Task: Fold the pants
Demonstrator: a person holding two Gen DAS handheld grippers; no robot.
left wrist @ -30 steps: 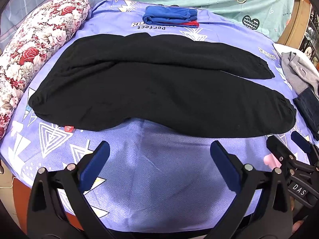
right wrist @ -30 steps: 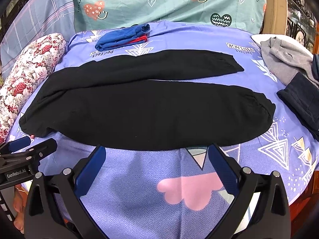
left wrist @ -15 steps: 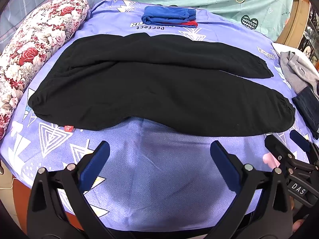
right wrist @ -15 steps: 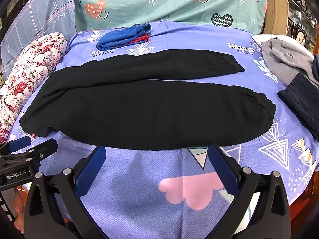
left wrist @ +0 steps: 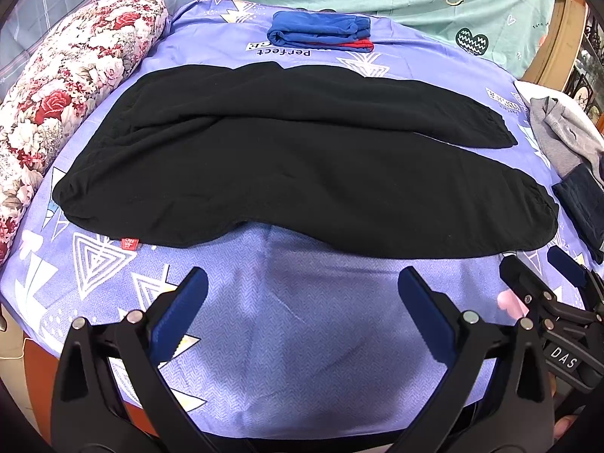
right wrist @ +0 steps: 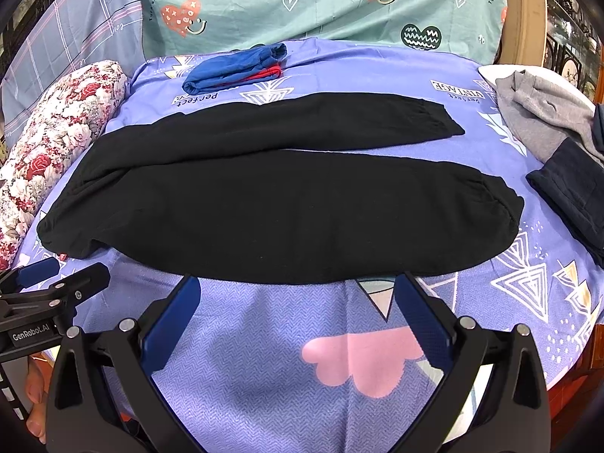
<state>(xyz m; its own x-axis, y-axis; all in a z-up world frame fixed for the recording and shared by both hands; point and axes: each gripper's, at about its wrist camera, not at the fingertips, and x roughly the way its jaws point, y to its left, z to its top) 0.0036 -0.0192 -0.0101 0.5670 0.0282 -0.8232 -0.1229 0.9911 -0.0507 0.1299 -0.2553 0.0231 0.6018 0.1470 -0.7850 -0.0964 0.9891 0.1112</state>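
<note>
I work over a bed spread with a lilac sheet printed with white triangles, a teal heart-patterned cloth hanging behind it and a long floral bolster lying along its left edge. One pair of black soft-knit pants lies flat across the middle, waistband to the left near the bolster, its two cuffed legs reaching right and parted at the ends. The near strip of sheet between me and the pants is bare. My left claw hangs above that strip with both blue pads spread wide, gripping nothing. My right claw is likewise wide apart and empty, its tips just at the near hem of the closer leg. One folded blue and red garment sits beyond the pants; one grey garment and one dark navy folded cloth lie at the right edge.
</note>
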